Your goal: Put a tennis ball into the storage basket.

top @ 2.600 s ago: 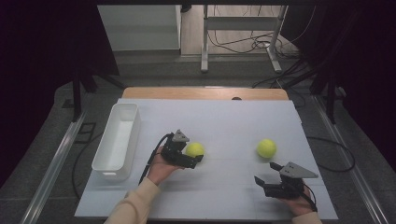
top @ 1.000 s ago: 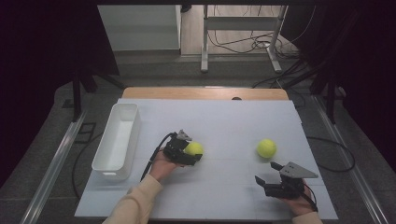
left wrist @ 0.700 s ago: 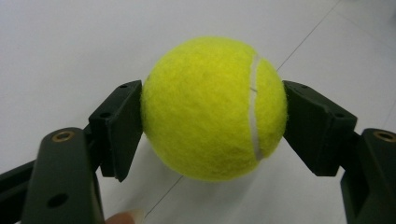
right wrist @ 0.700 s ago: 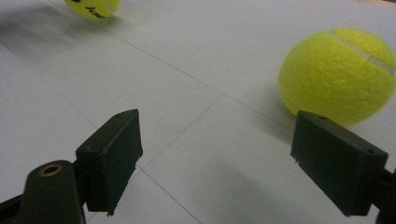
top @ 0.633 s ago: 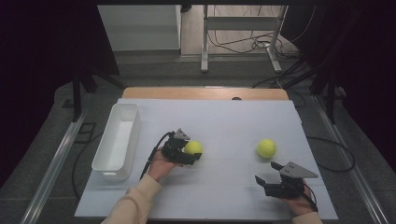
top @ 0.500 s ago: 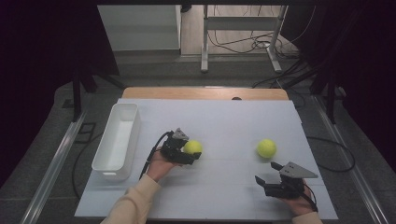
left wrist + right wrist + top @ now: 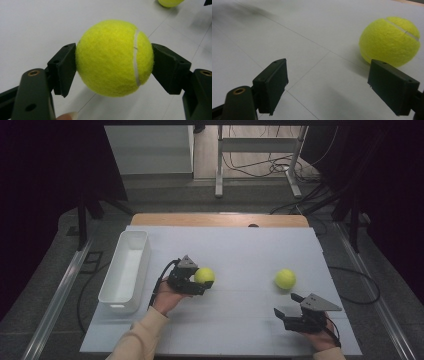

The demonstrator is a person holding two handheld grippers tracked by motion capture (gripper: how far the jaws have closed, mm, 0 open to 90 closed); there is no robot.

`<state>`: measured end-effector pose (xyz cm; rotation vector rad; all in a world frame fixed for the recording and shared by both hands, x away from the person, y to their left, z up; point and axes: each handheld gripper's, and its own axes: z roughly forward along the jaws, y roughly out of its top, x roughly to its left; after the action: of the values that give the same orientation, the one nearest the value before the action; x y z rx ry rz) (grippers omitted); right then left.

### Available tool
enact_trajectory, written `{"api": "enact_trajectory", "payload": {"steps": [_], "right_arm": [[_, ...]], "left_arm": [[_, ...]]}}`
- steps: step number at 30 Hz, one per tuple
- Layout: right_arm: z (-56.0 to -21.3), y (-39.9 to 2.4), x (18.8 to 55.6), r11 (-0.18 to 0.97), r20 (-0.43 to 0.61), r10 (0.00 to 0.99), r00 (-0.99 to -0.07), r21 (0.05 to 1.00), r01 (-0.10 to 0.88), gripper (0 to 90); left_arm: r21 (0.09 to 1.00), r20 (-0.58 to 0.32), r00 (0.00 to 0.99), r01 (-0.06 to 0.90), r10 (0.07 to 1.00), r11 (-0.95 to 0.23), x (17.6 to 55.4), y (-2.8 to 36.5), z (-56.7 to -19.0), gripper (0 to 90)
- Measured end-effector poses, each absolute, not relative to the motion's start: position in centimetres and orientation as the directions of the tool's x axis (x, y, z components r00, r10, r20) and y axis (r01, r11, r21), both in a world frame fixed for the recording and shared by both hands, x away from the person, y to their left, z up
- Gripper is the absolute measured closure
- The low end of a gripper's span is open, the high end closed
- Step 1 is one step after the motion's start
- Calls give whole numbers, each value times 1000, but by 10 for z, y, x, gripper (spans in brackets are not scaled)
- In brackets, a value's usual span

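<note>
White-topped table (image 7: 235, 245): white bin (image 7: 125, 270) at left, tennis ball (image 7: 285, 279) at right.

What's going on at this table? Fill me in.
A person works with a gripper in each hand. The left gripper is shut on a tennis ball, held just above the table beside the white bin. The right gripper is open, resting near a second tennis ball on the table.

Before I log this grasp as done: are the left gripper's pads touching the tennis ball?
Touching. In the left gripper view both pads press against opposite sides of the tennis ball, with no gap; the left gripper holds it in the high view too.
</note>
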<state>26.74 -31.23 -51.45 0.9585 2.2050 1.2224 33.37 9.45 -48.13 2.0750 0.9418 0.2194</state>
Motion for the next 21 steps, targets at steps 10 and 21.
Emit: {"api": "enact_trajectory", "payload": {"steps": [10,21], "right_arm": [[-515,-312,267,369,-45,747,-663,858,358,166],[-515,-312,267,368,-46,748,-662,859,357,166]], "left_arm": [[771,-162,700,530,696,-354,329,102,-472,256],[802,-155,696,503,701,-321,325,116,-455,255]]}}
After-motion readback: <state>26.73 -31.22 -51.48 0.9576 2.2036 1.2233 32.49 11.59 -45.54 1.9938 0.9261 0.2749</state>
